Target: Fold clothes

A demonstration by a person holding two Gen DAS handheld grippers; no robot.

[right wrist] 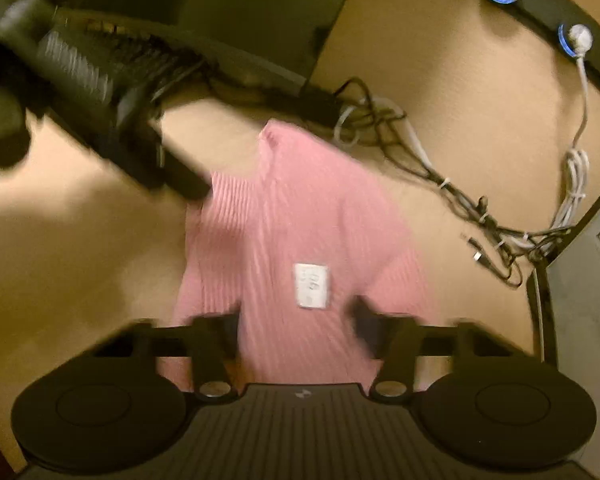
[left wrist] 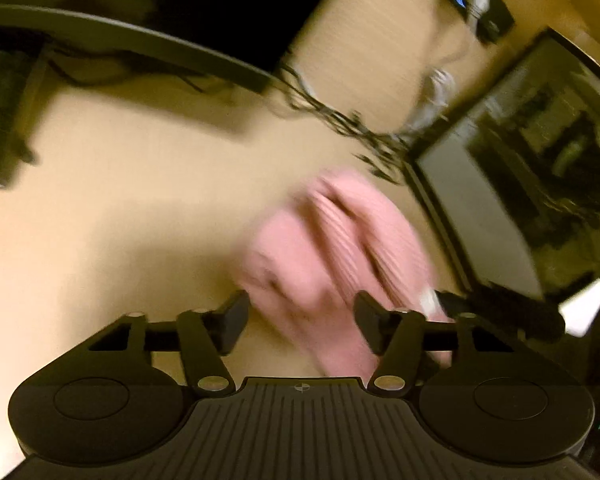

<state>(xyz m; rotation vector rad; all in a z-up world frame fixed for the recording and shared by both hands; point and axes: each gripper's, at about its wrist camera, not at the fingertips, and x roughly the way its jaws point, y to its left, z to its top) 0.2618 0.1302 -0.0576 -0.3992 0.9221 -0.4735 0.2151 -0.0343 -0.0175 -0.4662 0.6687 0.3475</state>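
Note:
A pink ribbed garment [left wrist: 332,256] lies bunched on the tan table [left wrist: 120,220]. My left gripper [left wrist: 302,320] is open just above its near edge, with the cloth showing between the wide-apart fingers. In the right wrist view the garment [right wrist: 292,220] spreads out lengthwise, a white tag [right wrist: 311,285] on it. My right gripper [right wrist: 294,328] is open over the garment's near end, with the tag just ahead of it. The left gripper [right wrist: 180,180] reaches in from the upper left to the cloth's left edge. Both views are motion-blurred.
A tangle of black and white cables [right wrist: 440,176] lies beyond the garment. A dark screen [left wrist: 520,184] stands at the right. A dark strip with blue-ringed sockets [right wrist: 568,36] curves along the far edge. A dark box [right wrist: 260,12] sits at the back.

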